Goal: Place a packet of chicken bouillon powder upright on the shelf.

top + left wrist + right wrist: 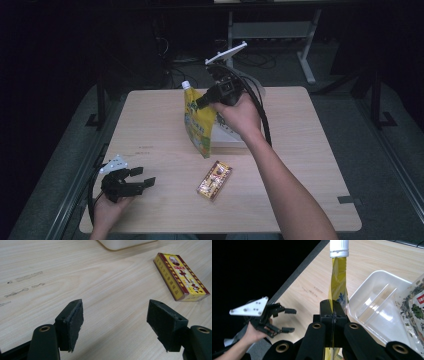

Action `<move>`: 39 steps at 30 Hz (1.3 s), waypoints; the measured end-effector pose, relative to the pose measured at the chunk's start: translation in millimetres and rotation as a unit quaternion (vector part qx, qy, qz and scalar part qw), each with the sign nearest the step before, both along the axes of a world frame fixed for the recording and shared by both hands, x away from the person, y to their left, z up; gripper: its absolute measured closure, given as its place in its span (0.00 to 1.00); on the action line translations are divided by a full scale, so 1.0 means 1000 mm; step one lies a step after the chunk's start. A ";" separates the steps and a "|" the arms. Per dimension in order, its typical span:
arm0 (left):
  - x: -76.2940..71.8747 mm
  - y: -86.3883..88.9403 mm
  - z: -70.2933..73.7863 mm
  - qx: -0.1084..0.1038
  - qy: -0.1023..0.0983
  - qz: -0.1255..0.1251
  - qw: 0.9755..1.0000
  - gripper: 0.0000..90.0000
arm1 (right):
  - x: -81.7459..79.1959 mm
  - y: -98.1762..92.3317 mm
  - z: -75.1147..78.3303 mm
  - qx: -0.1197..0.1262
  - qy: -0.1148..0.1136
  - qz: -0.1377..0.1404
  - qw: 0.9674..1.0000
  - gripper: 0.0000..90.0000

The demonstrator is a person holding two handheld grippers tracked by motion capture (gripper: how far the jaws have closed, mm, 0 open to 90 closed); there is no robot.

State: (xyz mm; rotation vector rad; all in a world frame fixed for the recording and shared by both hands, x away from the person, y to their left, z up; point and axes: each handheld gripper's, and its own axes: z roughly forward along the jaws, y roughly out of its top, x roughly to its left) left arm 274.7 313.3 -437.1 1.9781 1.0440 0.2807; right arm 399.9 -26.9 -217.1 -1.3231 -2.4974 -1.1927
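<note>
the table carries a clear tray near its far edge. above the tray's left side, the right gripper is clamped on a yellow spout pouch; soft, floppy film, best held by its stiff side seam or spout neck. the left gripper, jaws apart, rests at the near left corner.

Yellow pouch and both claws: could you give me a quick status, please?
Right claw shut on yellow spouted pouch, held above clear tray. Left claw open, empty, near table edge. Yellow box lies flat on table, untouched.

High cam overhead; gripper cams low, sharing table.
</note>
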 end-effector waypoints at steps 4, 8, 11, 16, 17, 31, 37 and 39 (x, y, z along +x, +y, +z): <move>0.000 0.000 0.000 0.000 0.000 -0.002 1.000 0.32 | 0.009 0.002 -0.002 -0.006 -0.002 -0.022 1.000 0.99; 0.001 -0.002 0.000 0.006 0.000 -0.006 1.000 0.31 | 0.014 -0.001 -0.003 0.003 -0.003 -0.043 0.999 0.99; 0.002 -0.001 0.000 0.003 -0.001 -0.003 1.000 0.31 | 0.018 -0.001 -0.004 0.006 -0.003 -0.050 0.999 0.99; 0.001 0.000 0.001 -0.007 -0.001 -0.004 1.000 0.30 | 0.026 0.002 -0.007 0.011 -0.007 -0.074 0.997 0.99; 0.001 0.000 0.001 -0.007 -0.001 -0.004 1.000 0.30 | 0.026 0.002 -0.007 0.011 -0.007 -0.074 0.997 0.99; 0.002 -0.004 0.000 0.000 0.000 -0.012 1.000 0.30 | 0.050 0.021 -0.017 0.027 -0.009 -0.147 0.989 0.99; 0.001 -0.006 0.001 0.002 -0.003 -0.014 1.000 0.30 | 0.055 0.028 -0.024 0.027 -0.012 -0.172 0.985 0.99; 0.001 -0.006 0.001 0.004 -0.003 -0.015 1.000 0.30 | 0.057 0.030 -0.025 0.032 -0.012 -0.179 0.983 0.99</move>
